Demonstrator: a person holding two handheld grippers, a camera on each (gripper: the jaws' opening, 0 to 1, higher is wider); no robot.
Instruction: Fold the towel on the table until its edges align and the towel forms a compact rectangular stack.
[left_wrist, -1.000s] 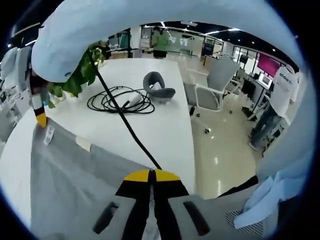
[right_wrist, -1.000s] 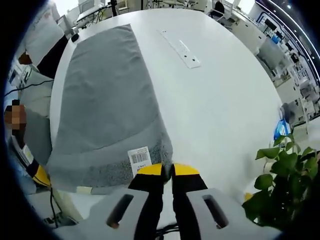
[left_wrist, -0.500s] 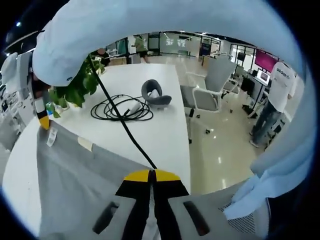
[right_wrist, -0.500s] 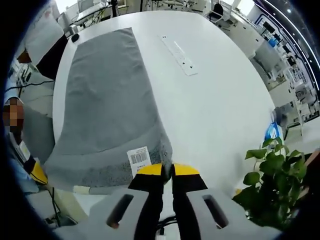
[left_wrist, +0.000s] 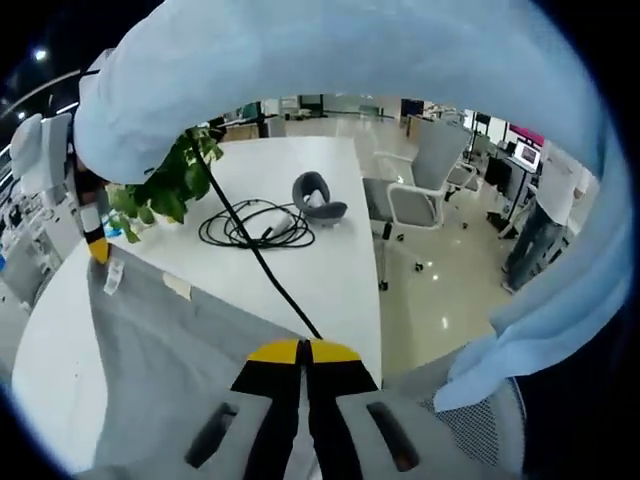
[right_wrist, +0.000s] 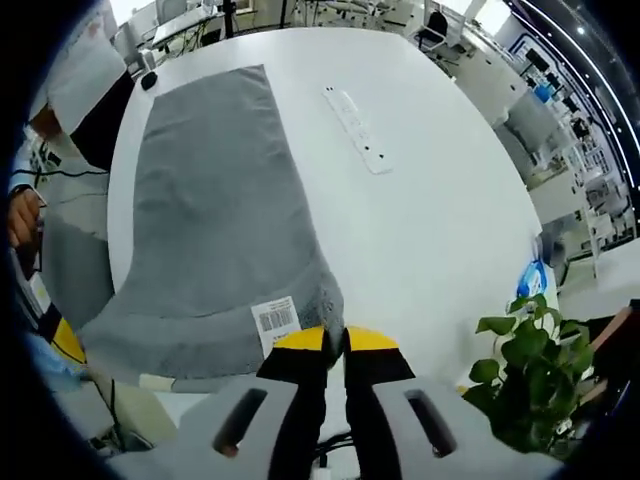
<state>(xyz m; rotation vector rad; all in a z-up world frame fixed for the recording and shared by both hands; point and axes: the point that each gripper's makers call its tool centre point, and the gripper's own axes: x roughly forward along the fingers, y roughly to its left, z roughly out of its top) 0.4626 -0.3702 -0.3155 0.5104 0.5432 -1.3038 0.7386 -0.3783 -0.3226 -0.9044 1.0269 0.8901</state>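
Note:
The grey towel (right_wrist: 210, 220) lies spread on the white table (right_wrist: 430, 220), its near edge raised between both grippers. My right gripper (right_wrist: 335, 340) is shut on the towel corner beside a barcode label (right_wrist: 272, 318). The left gripper (right_wrist: 65, 342) holds the other near corner at the left. In the left gripper view, my left gripper (left_wrist: 303, 350) is shut on the towel (left_wrist: 160, 370) edge. Across it, the right gripper (left_wrist: 97, 245) pinches the corner with the label (left_wrist: 113, 275). A light blue sleeve (left_wrist: 330, 50) arches over that view.
A white power strip (right_wrist: 357, 130) lies beside the towel. A potted plant (right_wrist: 520, 380) stands near the right gripper, also seen as the plant (left_wrist: 165, 185). A coiled black cable (left_wrist: 255, 225) and grey headset (left_wrist: 318, 195) lie beyond. Office chairs (left_wrist: 420, 190) and a person (left_wrist: 545, 210) stand past the table edge.
Both grippers have risen a little with the towel's near edge still held, so each view takes in more of the table. The towel's far part stays flat.

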